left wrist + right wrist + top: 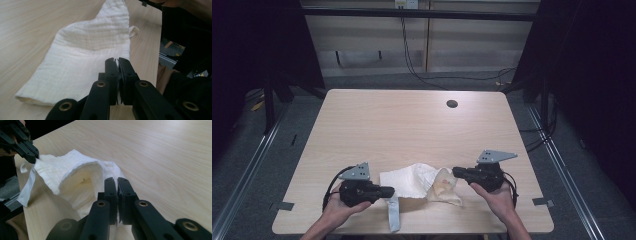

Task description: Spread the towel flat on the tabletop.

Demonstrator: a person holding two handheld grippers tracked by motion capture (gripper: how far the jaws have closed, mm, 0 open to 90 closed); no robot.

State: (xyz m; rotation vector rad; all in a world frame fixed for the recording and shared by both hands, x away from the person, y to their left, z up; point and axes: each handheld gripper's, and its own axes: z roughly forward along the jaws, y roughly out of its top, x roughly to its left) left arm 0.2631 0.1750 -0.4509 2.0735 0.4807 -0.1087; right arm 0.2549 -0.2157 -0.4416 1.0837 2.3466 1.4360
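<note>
Pale wood-grain tabletop point(412, 125) carries a crumpled white cotton cloth w/ a dangling strap point(414, 181) near the front edge, btw both hands. Left tongs point(388, 191) pinch its left edge; right tongs point(457, 172) are clamped on its right end. Risk: thin fabric slipping out if the hands pull apart unevenly.

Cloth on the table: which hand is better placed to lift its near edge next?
Probably left: the left tool is shut on the cloth at its strap-side edge; the right tool pinches the far end.
</note>
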